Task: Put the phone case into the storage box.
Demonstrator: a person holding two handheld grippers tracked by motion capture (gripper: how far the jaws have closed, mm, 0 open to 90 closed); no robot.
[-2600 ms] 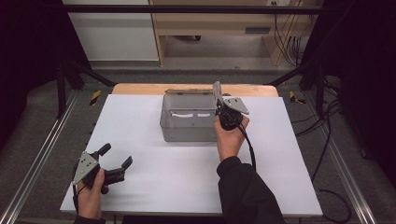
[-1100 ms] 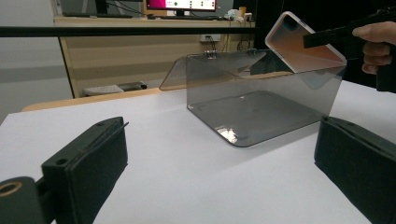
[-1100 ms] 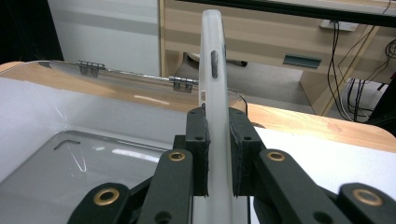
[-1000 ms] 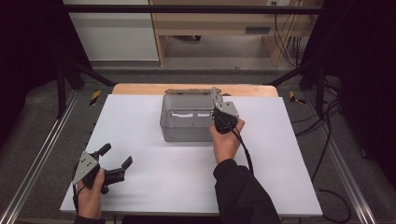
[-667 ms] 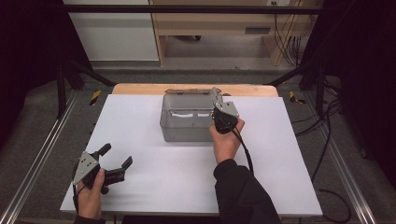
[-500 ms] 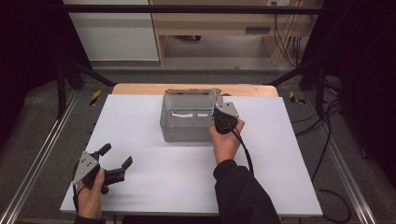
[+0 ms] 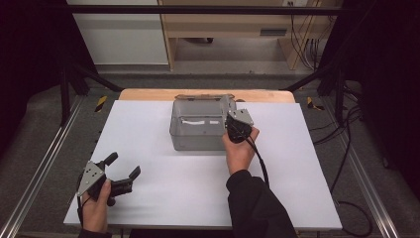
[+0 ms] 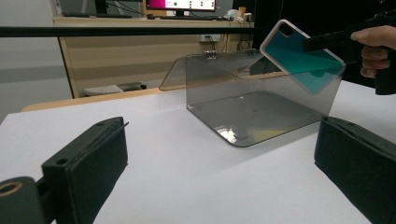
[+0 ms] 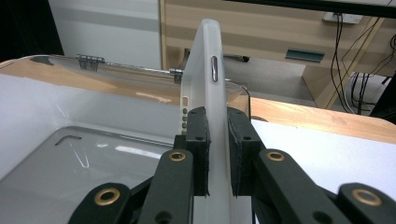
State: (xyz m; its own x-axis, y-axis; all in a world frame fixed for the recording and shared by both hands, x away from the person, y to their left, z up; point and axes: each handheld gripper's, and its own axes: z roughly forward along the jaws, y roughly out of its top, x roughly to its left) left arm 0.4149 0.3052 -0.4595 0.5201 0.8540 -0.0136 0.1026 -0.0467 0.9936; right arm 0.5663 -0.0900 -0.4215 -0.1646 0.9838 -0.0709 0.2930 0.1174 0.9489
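Observation:
A smoky clear plastic box (image 7: pixel 197 130) stands with its hinged lid (image 7: pixel 203 96) folded back at the far middle of the white table (image 7: pixel 297 188). My right gripper (image 7: pixel 229 113) is shut on a phone case (image 7: pixel 227 105) with a white rim and teal inner face, held tilted over the box's right end. In the right gripper view the pads (image 9: pixel 200 135) pinch the case (image 9: pixel 208 74) edge-on above the box (image 9: pixel 116 72). The left gripper view shows the case (image 8: pixel 299 56) leaning into the box (image 8: pixel 252 107). My left gripper (image 7: pixel 124 163) stands open near the table's front left corner, nothing between its jaws.
A wooden strip (image 7: pixel 148 94) borders the table's far edge. Metal rails (image 7: pixel 44 163) run along both sides. Wooden furniture (image 7: pixel 233 29) and cables (image 7: pixel 307 34) stand on the floor beyond.
Since the earliest frame my right gripper has shifted slightly left and lower with the phone case, toward the box. Over the last second nothing has moved.

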